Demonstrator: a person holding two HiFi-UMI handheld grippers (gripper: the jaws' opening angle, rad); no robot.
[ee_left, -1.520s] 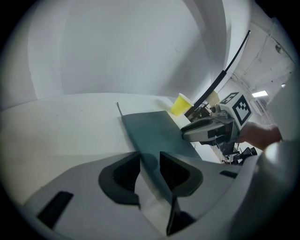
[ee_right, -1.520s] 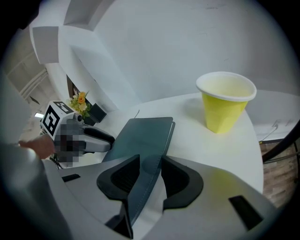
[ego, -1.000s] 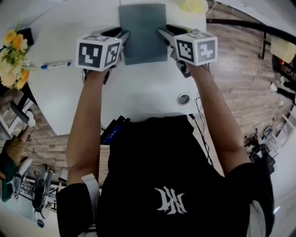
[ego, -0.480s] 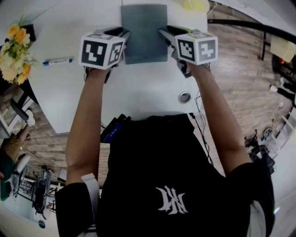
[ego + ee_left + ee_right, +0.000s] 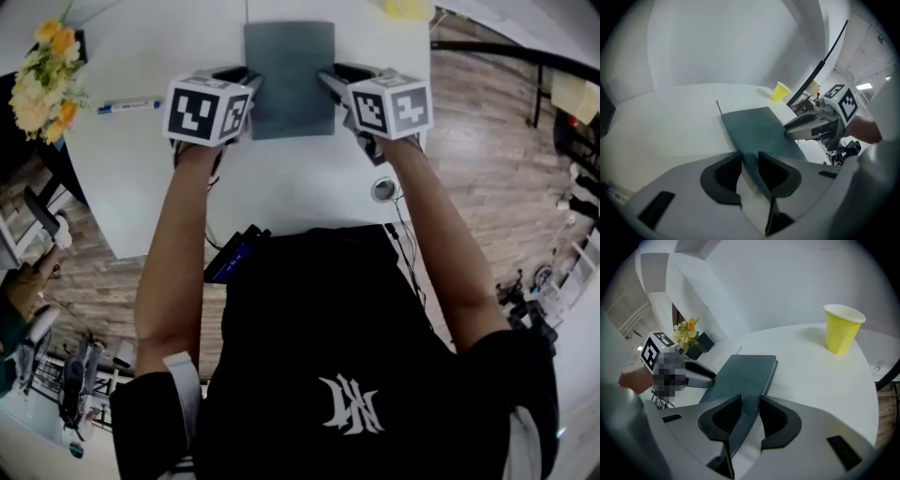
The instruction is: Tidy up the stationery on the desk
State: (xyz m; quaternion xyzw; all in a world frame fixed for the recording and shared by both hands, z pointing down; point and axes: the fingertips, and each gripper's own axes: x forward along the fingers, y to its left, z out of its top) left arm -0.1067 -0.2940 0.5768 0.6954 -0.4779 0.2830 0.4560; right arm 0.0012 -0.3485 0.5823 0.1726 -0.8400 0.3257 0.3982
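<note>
A dark grey-green notebook [image 5: 289, 80] lies flat over the white desk [image 5: 281, 187], straight ahead of the person. My left gripper [image 5: 246, 86] is shut on its left edge and my right gripper [image 5: 330, 82] is shut on its right edge. In the left gripper view the cover [image 5: 757, 129] runs between the black pads [image 5: 723, 174], with the right gripper [image 5: 806, 129] across it. In the right gripper view the notebook [image 5: 745, 371] is clamped between the pads [image 5: 774, 418], and the left gripper [image 5: 701, 373] holds the far side. Whether the notebook touches the desk I cannot tell.
A blue-and-white marker [image 5: 128, 106] lies on the desk to the left, near a bunch of yellow flowers [image 5: 42, 70]. A yellow paper cup [image 5: 842, 329] stands at the far right of the desk. A round cable hole [image 5: 382, 189] sits near the front edge.
Both grippers stay shut on the notebook. The notebook has come slightly nearer the person relative to the marker and the cable hole, and the head view has shifted.
</note>
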